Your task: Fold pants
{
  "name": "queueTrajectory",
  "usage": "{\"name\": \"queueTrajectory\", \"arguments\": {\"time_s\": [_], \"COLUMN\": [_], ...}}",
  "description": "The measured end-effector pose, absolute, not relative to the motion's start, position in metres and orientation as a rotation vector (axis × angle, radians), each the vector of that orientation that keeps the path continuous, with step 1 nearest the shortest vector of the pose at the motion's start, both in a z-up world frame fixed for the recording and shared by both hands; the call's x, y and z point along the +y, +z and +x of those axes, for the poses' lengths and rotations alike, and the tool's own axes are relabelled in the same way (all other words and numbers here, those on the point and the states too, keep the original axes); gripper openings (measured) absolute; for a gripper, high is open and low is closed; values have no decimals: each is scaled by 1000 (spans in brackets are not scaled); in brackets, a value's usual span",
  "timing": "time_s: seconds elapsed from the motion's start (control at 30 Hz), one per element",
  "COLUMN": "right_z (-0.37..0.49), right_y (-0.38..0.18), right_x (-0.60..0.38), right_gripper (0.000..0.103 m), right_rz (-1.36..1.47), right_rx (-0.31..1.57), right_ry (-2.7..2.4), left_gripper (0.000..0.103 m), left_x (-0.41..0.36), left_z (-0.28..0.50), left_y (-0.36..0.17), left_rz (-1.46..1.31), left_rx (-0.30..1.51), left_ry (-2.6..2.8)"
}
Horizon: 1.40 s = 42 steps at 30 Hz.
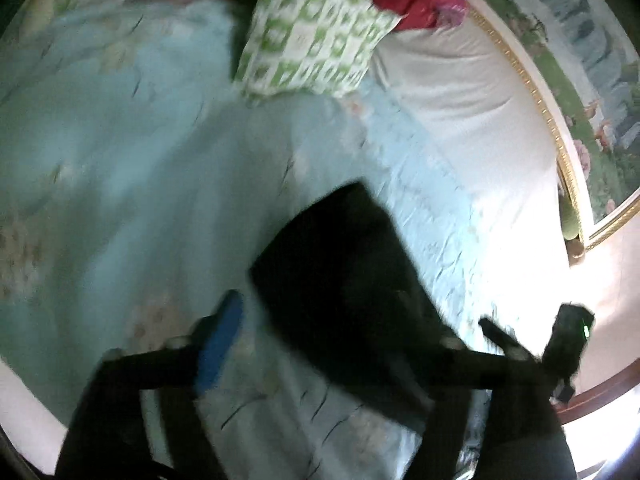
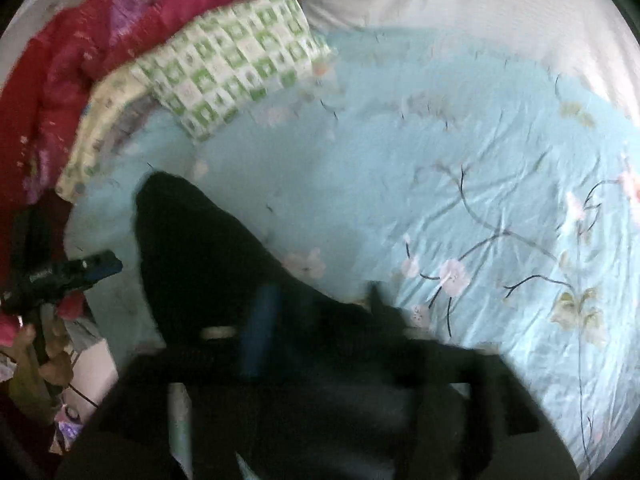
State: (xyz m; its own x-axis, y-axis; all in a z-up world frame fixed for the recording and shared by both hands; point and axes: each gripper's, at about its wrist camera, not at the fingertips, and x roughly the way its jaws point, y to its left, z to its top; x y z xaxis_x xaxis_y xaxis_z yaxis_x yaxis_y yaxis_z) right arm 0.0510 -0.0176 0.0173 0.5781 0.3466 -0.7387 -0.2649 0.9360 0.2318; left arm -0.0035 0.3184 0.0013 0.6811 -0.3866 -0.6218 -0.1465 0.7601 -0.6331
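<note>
Your black pants (image 1: 344,272) lay on the pale blue floral bedsheet (image 1: 120,152), at the near end of the bed, spreading from between your two grippers out toward the middle. In the right wrist view the same pants (image 2: 200,248) tapered to a rounded end pointing toward the far left, where the green-and-white checked pillow (image 2: 232,76) sat beside a red quilt (image 2: 60,80).

Your left gripper (image 1: 340,340) had its jaws spread wide: the blue-padded finger (image 1: 222,344) stood clear on the left over the bare sheet, while the right finger was lost against the dark cloth, so you could not tell whether it held any fabric.

Your right gripper (image 2: 320,320) sat right over the pants, one blue-padded finger (image 2: 260,328) showing against the black cloth and the other just right of it. The motion blur and dark fabric hid the gap, so you could not tell whether those jaws had hold of the pants.

A white sheet (image 1: 460,92) covered the far right of the bed.
</note>
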Motion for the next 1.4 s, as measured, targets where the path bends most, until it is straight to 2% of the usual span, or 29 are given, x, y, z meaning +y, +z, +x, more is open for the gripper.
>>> {"name": "queueTrajectory", "arguments": {"time_s": [0.17,0.27,0.33,0.37,0.4,0.43,0.5,0.53,0.63,0.73,0.83,0.87,0.9,0.93,0.97,1.0,1.03,1.1,1.27,1.4], "right_z": [31,27,26,27,29,30,33,34,24,15,17,17,18,18,15,13,12,16,56,94], "right_y": [1,-27,-47,-56,-63,-63,-56,-51,-33,-38,-62,-62,-59,-53,-46,-34,-26,-9,6,-8], "right_x": [36,71,91,97,100,98,87,82,73,82,91,92,92,92,90,85,81,63,-10,-42], "right_gripper": [72,72,72,67,59,46,24,6,6,6,11,16,19,32,52,59,65,65,65,65], "right_rz": [77,-70,-199,-264,-313,-323,-231,-170,-108,-96,-114,-104,-94,-87,-79,-62,-49,-7,147,207], "right_rx": [937,982,990,989,981,969,975,985,969,1010,1075,1080,1086,1091,1091,1060,1036,1006,974,1018], "right_ry": [525,520,488,453,413,394,419,443,490,544,548,546,553,563,571,581,583,574,414,378], "left_gripper": [80,80,74,71,54,35,31,27,24,25,31,34,43,60,67,74,76,82,82,82], "left_x": [304,300,297,296,295,294,295,295,296,303,312,311,310,308,307,307,308,309,307,308], "left_z": [44,55,61,66,70,73,72,66,44,31,28,25,22,19,14,9,5,4,23,36], "left_y": [-17,-31,-31,-31,-32,-34,-32,-27,-17,-33,-50,-46,-38,-32,-23,-17,-11,-9,-37,-51], "left_rz": [-754,-771,-788,-778,-771,-780,-792,-782,-721,-674,-722,-705,-670,-637,-606,-594,-590,-604,-691,-739], "left_rx": [932,955,931,927,932,939,944,937,919,953,968,965,966,970,963,948,936,946,1043,1063], "left_ry": [-147,-130,-138,-135,-138,-160,-185,-199,-206,-165,-167,-159,-141,-125,-111,-106,-104,-102,-91,-77]}}
